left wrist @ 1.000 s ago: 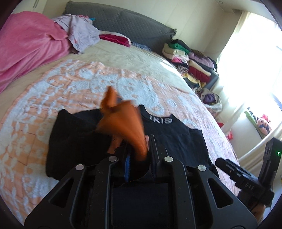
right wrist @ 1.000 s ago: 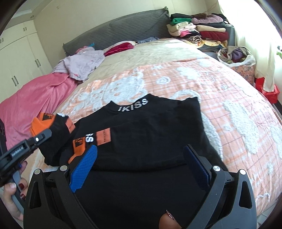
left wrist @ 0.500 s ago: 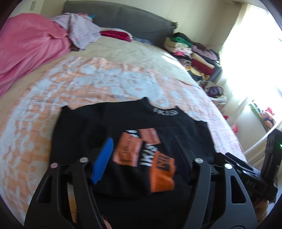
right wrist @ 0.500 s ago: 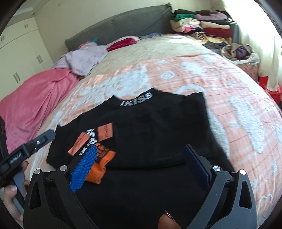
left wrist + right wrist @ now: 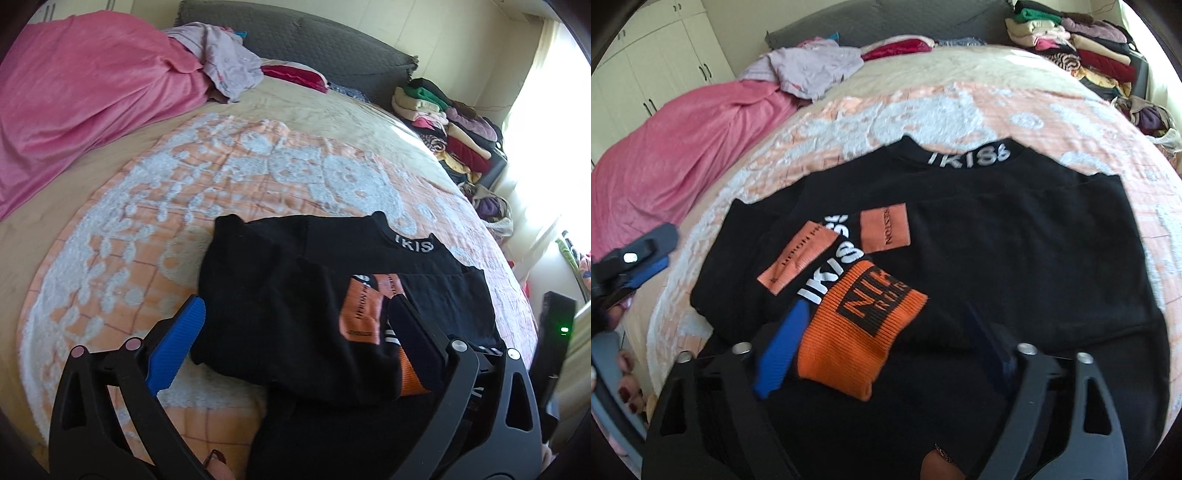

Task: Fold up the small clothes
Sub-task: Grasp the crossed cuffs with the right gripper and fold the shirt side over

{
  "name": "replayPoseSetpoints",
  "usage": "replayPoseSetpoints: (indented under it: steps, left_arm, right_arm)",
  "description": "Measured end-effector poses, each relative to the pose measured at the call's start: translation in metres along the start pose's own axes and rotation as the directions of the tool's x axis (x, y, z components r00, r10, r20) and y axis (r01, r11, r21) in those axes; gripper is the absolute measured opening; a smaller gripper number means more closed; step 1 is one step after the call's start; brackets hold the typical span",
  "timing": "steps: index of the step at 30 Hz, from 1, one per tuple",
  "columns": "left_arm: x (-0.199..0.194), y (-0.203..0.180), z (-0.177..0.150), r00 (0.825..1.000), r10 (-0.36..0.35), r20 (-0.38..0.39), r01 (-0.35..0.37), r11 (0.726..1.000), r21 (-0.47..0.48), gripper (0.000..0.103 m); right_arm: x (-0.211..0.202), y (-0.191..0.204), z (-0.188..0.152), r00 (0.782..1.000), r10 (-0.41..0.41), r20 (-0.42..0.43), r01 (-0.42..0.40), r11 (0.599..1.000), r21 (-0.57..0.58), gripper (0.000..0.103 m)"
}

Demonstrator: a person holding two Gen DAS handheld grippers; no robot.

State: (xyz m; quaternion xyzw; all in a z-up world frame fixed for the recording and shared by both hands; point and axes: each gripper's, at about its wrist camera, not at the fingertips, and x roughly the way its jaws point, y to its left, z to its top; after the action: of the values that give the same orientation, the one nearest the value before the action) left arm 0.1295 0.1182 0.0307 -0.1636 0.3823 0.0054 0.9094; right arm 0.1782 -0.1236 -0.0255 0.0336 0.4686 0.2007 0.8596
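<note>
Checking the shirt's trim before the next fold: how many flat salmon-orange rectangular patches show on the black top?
2. One patch lies left of the white IKISS sleeve lettering; the other patch lies right of it. More may be hidden under folds.

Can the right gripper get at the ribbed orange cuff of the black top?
Probably yes: the right gripper is open, and the ribbed orange cuff lies uncovered on top, between its fingers.

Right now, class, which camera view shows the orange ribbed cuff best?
The right wrist view: the orange ribbed cuff lies fully exposed on the black top, its black lettering visible. In the left wrist view only a sliver shows, mostly hidden behind one of the left gripper's fingers.
</note>
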Motion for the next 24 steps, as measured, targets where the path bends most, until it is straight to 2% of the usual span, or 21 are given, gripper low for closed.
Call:
replayPoseSetpoints:
  steps: [2,4,5,8,9,17,24]
  left_arm:
    - [-0.001,0.004,0.000,1.000,0.003,0.001,-0.003,1.000,-0.005,0.093]
    - [-0.003,0.008,-0.001,1.000,0.008,0.003,-0.008,1.000,-0.012,0.093]
    - [-0.003,0.010,-0.001,1.000,0.011,0.002,-0.011,1.000,-0.016,0.093]
    - [-0.004,0.016,-0.002,1.000,0.015,0.002,-0.015,0.999,-0.030,0.093]
    - [-0.004,0.017,-0.002,1.000,0.018,0.002,-0.018,0.999,-0.033,0.093]
    - [-0.007,0.025,-0.001,1.000,0.025,0.002,-0.025,0.998,-0.054,0.093]
    - [-0.008,0.027,-0.001,1.000,0.029,0.006,-0.029,0.998,-0.058,0.093]
  right_arm:
    - [0.008,0.001,-0.002,1.000,0.022,-0.012,-0.022,1.000,0.021,0.060]
    - [0.009,0.003,-0.003,0.999,0.033,-0.002,-0.033,0.999,0.026,0.053]
    - [0.009,0.006,-0.003,0.999,0.045,0.005,-0.045,0.999,0.020,0.041]
    - [0.006,0.011,0.000,0.997,0.081,0.014,-0.081,0.997,0.007,0.016]
    - [0.005,0.014,0.002,0.996,0.085,0.019,-0.085,0.996,-0.011,0.013]
    - [-0.028,0.034,0.025,0.987,0.086,0.137,-0.070,0.991,-0.117,0.011]
    - [-0.060,0.026,0.051,0.970,0.050,0.237,-0.016,0.989,-0.145,0.011]
